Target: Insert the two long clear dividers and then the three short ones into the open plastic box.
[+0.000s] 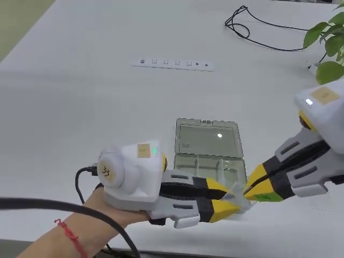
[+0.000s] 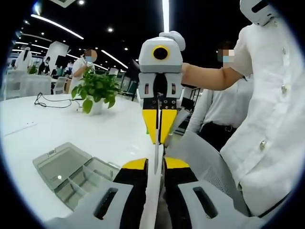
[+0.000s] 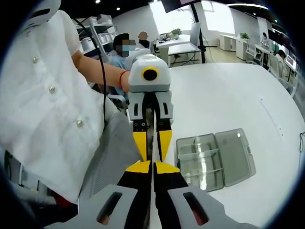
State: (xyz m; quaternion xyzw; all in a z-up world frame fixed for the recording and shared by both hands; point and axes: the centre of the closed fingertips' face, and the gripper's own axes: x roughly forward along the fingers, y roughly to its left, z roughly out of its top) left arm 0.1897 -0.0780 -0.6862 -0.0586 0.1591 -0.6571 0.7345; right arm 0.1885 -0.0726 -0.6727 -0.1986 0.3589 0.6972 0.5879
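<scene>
We judge the job partly done. The grey-tinted clear plastic box (image 1: 207, 138) lies open on the white desk (image 1: 80, 107), its lid folded flat toward 12 o'clock. Its tray is already split into compartments by clear partitions (image 3: 199, 153). At least one runs the length with crosspieces meeting it, though we cannot count them. One thin clear plastic divider (image 1: 237, 195) is held in the air, off the tray's near corner at about 4 o'clock from the box. We cannot tell whether it is a long or a short one.

The left gripper (image 1: 228, 202) has its fingers closed on one end of this piece. The right gripper (image 1: 250, 191) faces it with its fingers pinched on the other end. In the left gripper view the piece shows edge-on as a pale sliver, with the box at 8 o'clock. It looks stiff, slim and nearly invisible against the desk, so we expect lining it up with its slots to be fiddly.
</scene>
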